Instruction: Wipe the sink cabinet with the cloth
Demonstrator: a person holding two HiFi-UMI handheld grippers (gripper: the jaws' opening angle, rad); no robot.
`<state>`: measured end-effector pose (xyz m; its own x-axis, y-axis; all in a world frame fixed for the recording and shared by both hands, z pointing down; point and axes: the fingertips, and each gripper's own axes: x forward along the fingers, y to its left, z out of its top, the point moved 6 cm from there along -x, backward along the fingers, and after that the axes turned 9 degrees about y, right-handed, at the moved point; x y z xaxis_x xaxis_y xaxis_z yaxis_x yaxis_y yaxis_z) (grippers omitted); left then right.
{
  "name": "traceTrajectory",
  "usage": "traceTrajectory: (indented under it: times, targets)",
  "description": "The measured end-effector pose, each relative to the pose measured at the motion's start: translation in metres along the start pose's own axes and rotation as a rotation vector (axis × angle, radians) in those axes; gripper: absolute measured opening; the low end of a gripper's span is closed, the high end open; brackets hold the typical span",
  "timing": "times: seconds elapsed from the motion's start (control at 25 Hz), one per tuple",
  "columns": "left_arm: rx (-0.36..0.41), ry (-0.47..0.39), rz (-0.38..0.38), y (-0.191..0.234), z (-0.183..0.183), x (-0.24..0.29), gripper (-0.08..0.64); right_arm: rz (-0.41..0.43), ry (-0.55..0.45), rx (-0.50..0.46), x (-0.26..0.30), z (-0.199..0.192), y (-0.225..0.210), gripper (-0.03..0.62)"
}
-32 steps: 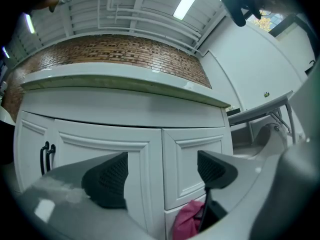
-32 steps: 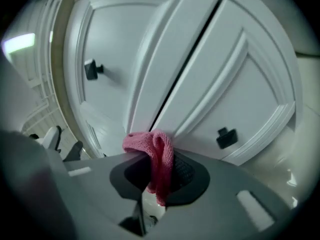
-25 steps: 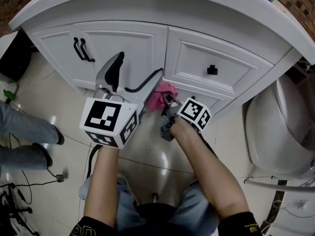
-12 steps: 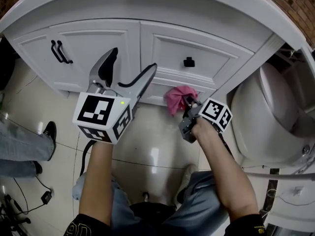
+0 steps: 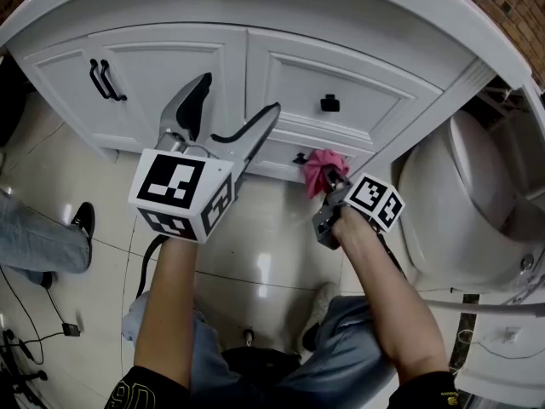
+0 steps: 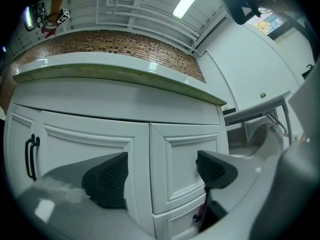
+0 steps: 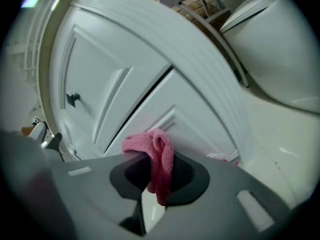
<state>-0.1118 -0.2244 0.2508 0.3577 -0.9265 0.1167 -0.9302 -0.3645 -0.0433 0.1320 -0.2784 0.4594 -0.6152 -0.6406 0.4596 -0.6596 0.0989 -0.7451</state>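
Right gripper view: right claw (image 7: pixel 159 173) clamps the pink cloth (image 7: pixel 161 156), judged soft, light and limp, best pinched at a bunched fold; left claw (image 6: pixel 160 173) gapes wide, empty.

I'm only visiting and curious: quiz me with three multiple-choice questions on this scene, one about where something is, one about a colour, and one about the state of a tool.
1. Where is the cloth?
A. on the countertop
B. at the cabinet front, low, below the drawer knob
C. on the floor

2. What colour is the cloth?
A. pink
B. blue
C. white

3. How is the left gripper?
A. shut on the cloth
B. shut on a handle
C. open and empty

Answers:
1 B: the head view shows it low on the front.
2 A: it is pink in both views.
3 C: its jaws stand apart, and the right gripper clamps the cloth.
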Motion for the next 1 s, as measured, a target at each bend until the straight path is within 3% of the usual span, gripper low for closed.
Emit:
traceTrajectory:
  times: [0.2, 0.36, 0.64, 1.0]
  targets:
    - [0.001, 0.004, 0.028, 0.011, -0.002, -0.006, 0.44, 0.213, 0.102, 0.022, 0.056, -0.046, 0.062, 0.049]
    - [0.008, 0.02, 0.034, 0.012, -0.003, -0.008, 0.44, 0.289, 0.119, 0.097, 0.095, -0.069, 0.085, 0.048]
    - [0.029, 0.031, 0.034, 0.016, -0.001, -0.015, 0.44, 0.262, 0.149, 0.161, 0.117, -0.085, 0.085, 0.048]
    - [-0.004, 0.002, -0.007, 0.0, 0.002, -0.006, 0.44, 0.16, 0.089, 0.073, 0.047, -0.033, 0.038, 0.048]
